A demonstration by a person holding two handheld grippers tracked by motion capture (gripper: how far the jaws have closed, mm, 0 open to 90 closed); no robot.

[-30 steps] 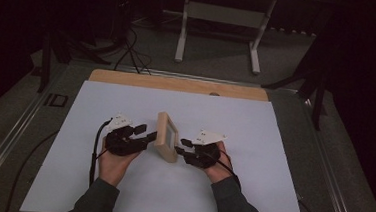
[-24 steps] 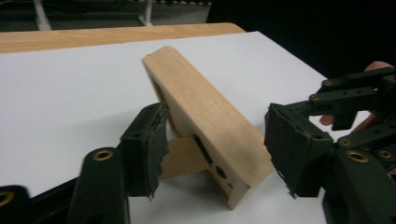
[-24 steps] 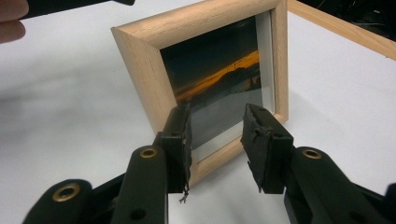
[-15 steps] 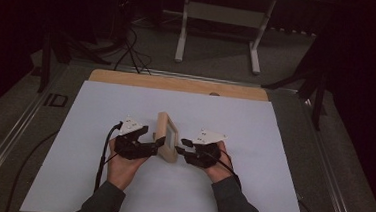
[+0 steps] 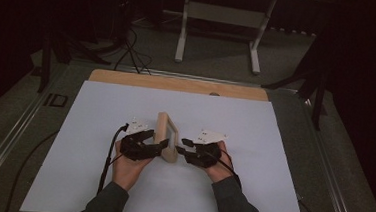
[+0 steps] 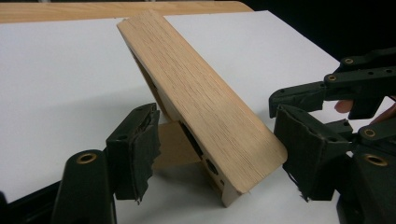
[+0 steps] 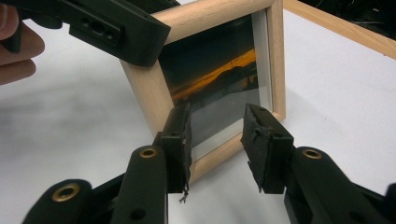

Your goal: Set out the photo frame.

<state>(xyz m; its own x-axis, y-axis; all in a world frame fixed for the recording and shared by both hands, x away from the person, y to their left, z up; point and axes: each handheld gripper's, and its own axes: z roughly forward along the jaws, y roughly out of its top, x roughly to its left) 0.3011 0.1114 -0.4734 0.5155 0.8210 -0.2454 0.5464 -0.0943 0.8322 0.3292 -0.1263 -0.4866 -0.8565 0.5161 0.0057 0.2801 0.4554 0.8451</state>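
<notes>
A wooden picture frame (image 5: 167, 136) stood tilted near the middle of the white bench (image 5: 85, 109), leaning on its rear stand. The left tool (image 6: 215, 154) was spread wide, its jaws on either side of the frame's near corner, neither visibly touching it. The right tool (image 7: 217, 140) faced the glass front with a narrow gap between its jaws and gripped nothing. Both hands rested on the bench, one on each side of the frame.
</notes>
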